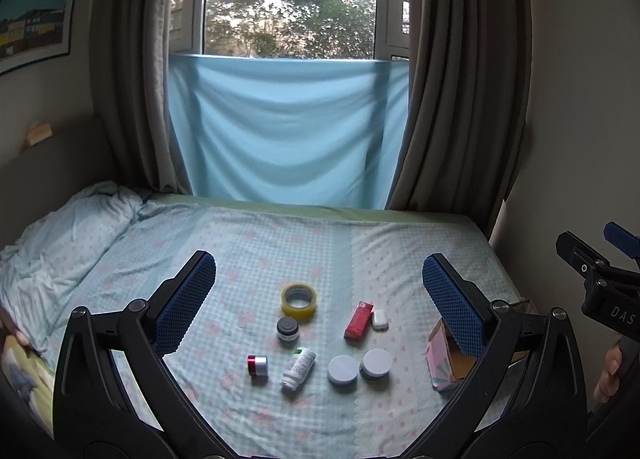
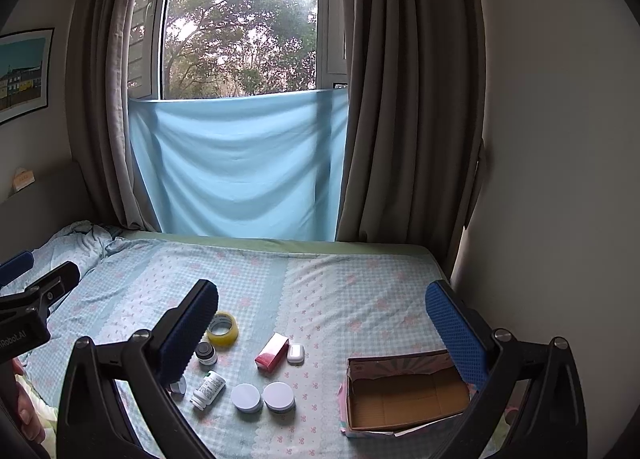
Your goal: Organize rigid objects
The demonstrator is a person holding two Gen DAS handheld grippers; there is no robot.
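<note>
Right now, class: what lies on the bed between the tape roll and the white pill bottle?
A small dark-lidded jar stands between the tape roll and the lying white pill bottle; the left wrist view shows it best.

"DAS" on right hand-held gripper [image 1: 612,259] — "RoboLAI" on left hand-held gripper [image 2: 24,275]

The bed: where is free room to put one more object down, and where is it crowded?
Free: the bedsheet between the tape roll and the far edge, and the strip between the red box and the cardboard box. The cardboard box is empty. Crowded: around the pill bottle.
</note>
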